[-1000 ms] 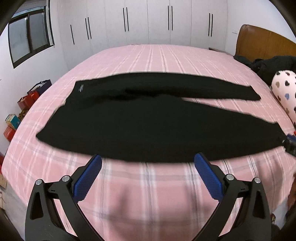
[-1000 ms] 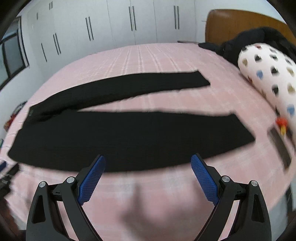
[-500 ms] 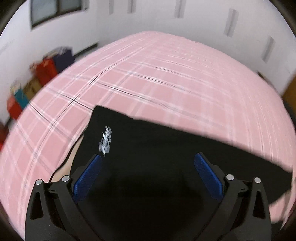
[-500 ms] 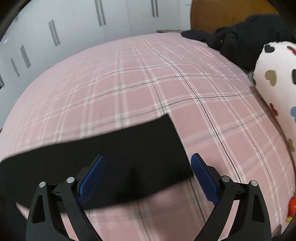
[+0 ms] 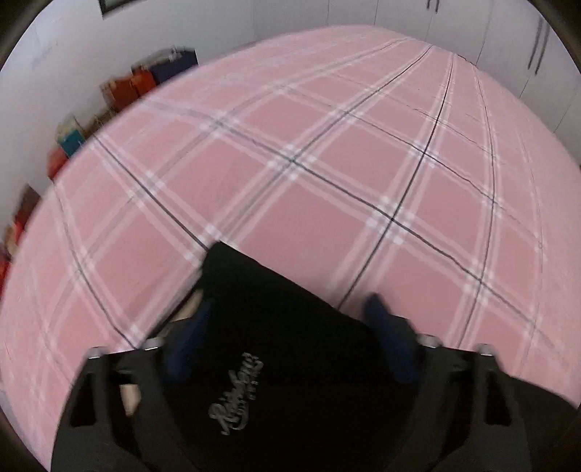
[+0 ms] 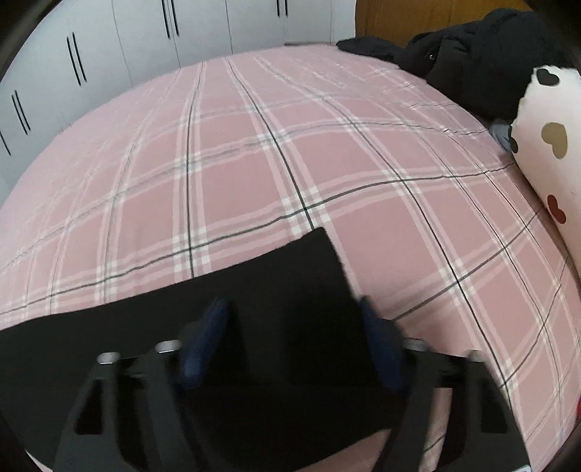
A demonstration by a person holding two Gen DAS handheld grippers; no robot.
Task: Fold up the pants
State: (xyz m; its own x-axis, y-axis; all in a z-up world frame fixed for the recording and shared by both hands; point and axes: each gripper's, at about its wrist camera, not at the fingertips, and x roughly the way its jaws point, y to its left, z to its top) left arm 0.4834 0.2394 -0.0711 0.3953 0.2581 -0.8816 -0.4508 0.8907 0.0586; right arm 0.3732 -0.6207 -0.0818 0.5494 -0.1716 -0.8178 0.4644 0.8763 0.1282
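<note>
A bed with a pink plaid cover [image 6: 326, 152] fills most of both views. Behind it runs a row of white wardrobe doors [image 6: 120, 47] with thin dark handles. A wooden headboard [image 6: 417, 14] stands at the right, near a white pillow with hearts [image 6: 544, 152]. By the white wall [image 5: 65, 47] sit blurred coloured things [image 5: 127, 90], perhaps bags or boxes.

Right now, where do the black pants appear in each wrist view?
Left wrist: the pants fill the bottom centre, the waist corner with a pale logo between the closing jaws.
Right wrist: a leg end lies at bottom centre, between the closing jaws, running off left.
Shared landmark: the pink plaid sheet.
</note>
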